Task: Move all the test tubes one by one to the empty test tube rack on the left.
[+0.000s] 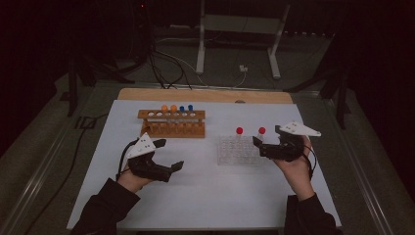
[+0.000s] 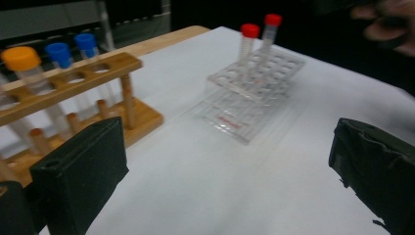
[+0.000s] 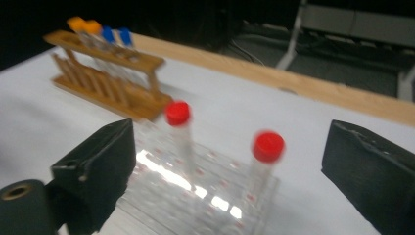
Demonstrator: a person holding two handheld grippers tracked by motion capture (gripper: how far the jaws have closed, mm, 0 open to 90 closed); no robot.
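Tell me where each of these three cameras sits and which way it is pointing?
High view: above the person's side, looking forward and down on the white table; forearms, left gripper and right gripper show.
Left gripper view: rides the left gripper, looking between its open jaws at the wooden rack and clear rack; the other hand shows far off.
Right gripper view: rides the right gripper, open jaws facing two red-capped tubes.
Shared: both gripper views show both racks.

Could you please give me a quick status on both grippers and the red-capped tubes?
Left gripper open, empty. Right gripper open beside clear rack, nothing held. Two red-capped tubes upright in it. Nothing in the way.
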